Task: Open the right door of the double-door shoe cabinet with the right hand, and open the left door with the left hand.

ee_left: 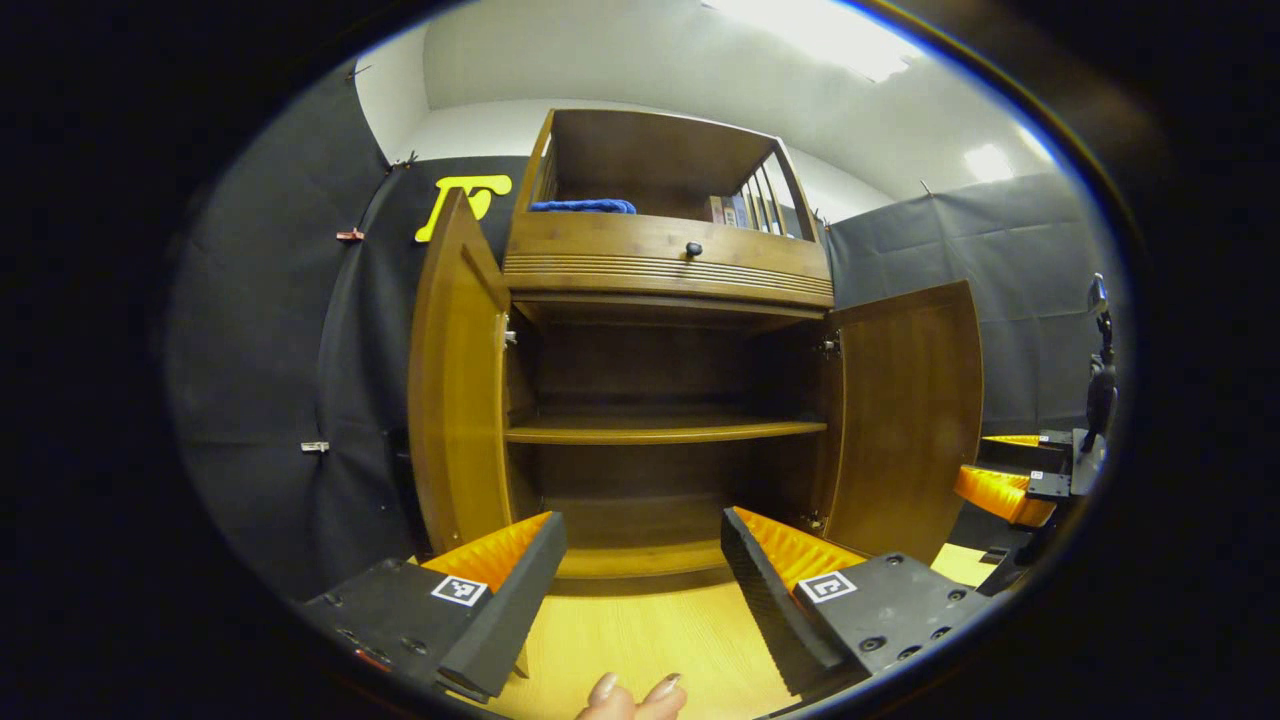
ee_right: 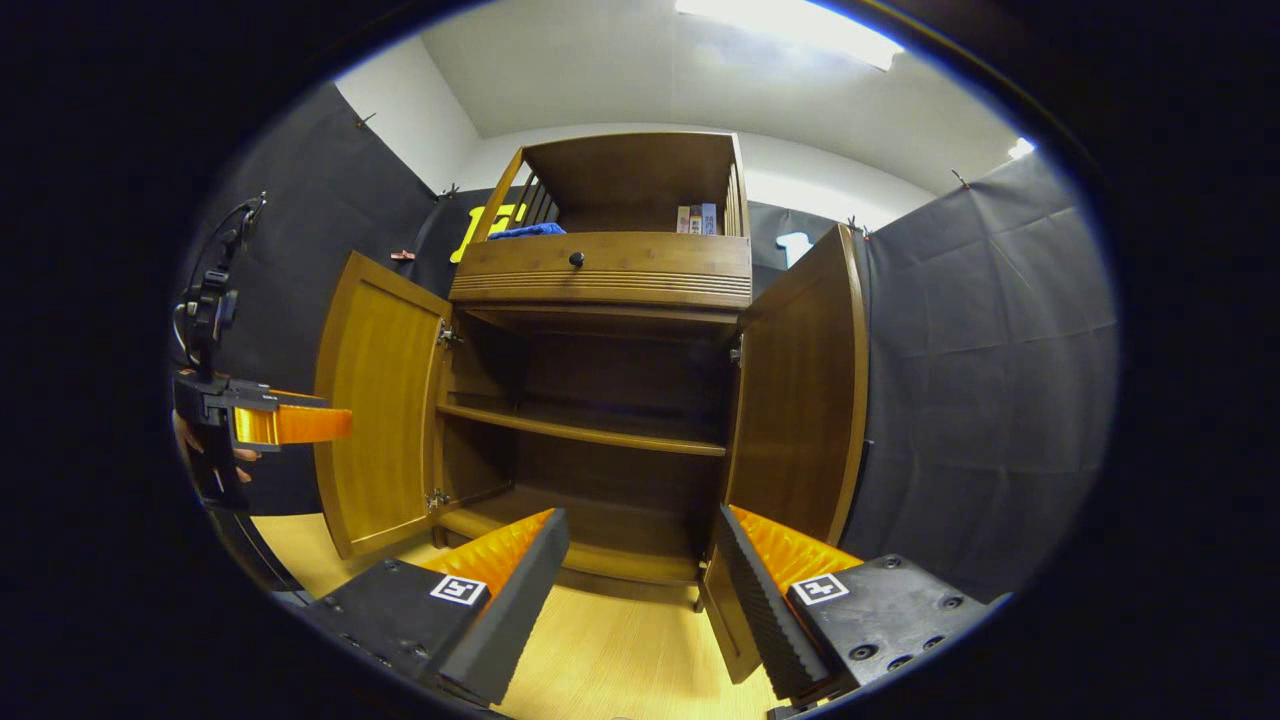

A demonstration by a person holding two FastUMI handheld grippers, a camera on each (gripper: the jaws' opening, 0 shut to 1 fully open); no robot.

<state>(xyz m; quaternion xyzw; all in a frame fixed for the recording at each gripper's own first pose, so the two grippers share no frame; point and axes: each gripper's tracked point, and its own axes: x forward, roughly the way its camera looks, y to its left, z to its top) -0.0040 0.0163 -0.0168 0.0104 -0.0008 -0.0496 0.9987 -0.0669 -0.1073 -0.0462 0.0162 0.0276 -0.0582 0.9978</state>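
Note:
The brown wooden shoe cabinet [ee_left: 660,270] [ee_right: 610,270] stands in front of me with both doors swung wide. Its left door [ee_left: 455,375] [ee_right: 380,400] and right door [ee_left: 905,415] [ee_right: 800,390] stand out from the frame, baring a shelf [ee_left: 660,430] [ee_right: 590,428] with nothing on it. My left gripper [ee_left: 640,570] is open a short way before the cabinet's base, holding nothing. My right gripper [ee_right: 640,570] is open too, beside the right door's lower edge without touching it. Each view catches the other gripper [ee_left: 1010,490] [ee_right: 280,422] off to the side.
A drawer with a dark knob [ee_left: 693,248] [ee_right: 576,259] sits above the doors. The top compartment holds a blue cloth [ee_left: 583,206] [ee_right: 527,230] and some books [ee_left: 733,210] [ee_right: 696,218]. The cabinet stands on a light wooden floor [ee_left: 650,640] [ee_right: 610,650], black cloth walls around.

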